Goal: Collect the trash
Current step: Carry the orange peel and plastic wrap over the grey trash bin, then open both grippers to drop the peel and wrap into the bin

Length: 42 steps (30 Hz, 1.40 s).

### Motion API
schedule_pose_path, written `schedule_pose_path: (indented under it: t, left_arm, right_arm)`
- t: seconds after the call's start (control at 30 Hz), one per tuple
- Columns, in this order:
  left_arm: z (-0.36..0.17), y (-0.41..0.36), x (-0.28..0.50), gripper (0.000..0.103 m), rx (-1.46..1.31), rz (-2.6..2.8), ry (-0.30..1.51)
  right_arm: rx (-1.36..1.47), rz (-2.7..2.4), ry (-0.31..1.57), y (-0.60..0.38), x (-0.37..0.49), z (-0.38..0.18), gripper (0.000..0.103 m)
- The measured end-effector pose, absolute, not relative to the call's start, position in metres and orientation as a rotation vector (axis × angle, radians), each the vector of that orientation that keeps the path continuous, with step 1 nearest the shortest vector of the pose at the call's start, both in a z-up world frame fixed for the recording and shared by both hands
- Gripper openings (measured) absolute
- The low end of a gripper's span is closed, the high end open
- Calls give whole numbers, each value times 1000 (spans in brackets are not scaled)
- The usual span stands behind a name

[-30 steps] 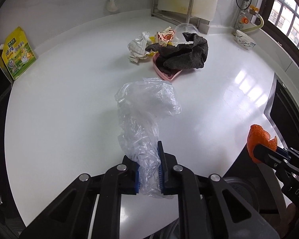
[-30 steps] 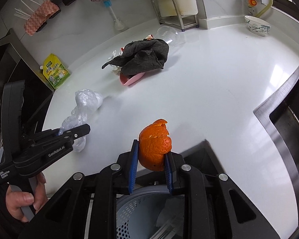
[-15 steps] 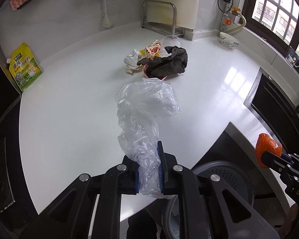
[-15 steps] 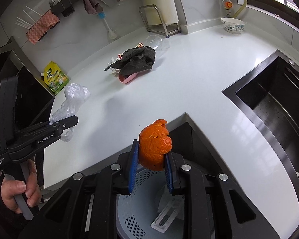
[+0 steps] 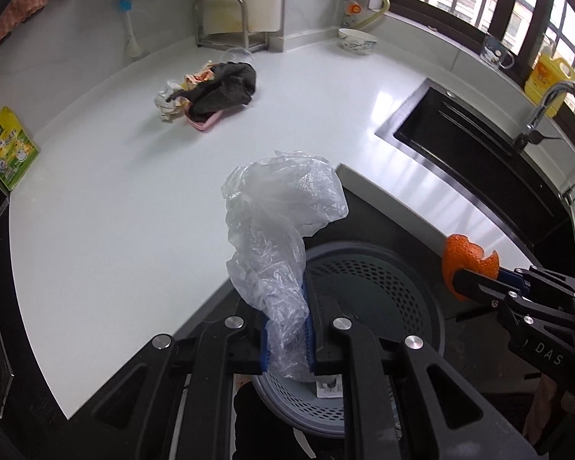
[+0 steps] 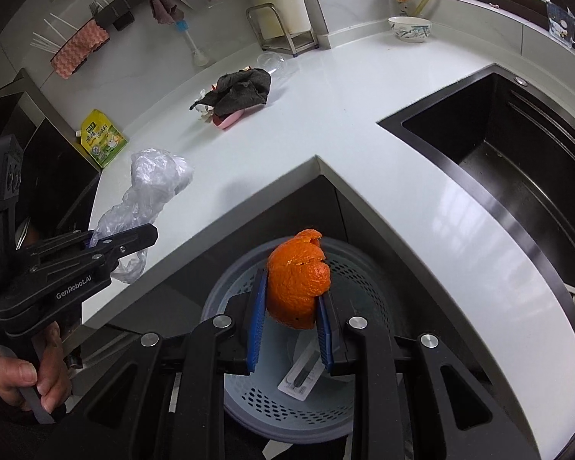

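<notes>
Hanging above the round grey perforated bin (image 6: 287, 402), the left gripper (image 5: 287, 339) clenches crumpled clear plastic film (image 5: 276, 230); the right gripper (image 6: 289, 329) grasps curled orange peel (image 6: 297, 281).

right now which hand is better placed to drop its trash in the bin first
Right, I'd judge. The right gripper holds the orange peel directly over the grey bin. The left gripper clamps the plastic bag at the bin's rim, with most of the bag over the counter.
</notes>
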<state>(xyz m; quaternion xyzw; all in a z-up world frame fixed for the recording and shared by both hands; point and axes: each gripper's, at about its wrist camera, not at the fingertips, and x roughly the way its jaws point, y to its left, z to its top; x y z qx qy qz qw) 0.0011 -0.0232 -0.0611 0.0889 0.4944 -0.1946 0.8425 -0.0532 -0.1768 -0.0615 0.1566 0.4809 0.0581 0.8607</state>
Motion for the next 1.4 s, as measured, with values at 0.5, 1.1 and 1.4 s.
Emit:
schedule_pose_path:
  t: [0.5, 1.1, 1.4]
  left_arm:
    - [-128, -46, -31, 14, 204, -474, 1254]
    - [-110, -29, -34, 57, 190, -386, 1193]
    - [-84, -27, -32, 62, 184, -365, 1124]
  right_arm:
    - [373, 121, 1152, -175, -81, -129, 23]
    - [413, 104, 1162, -183, -77, -137, 51]
    - [398, 118, 1126, -182, -71, -119, 51]
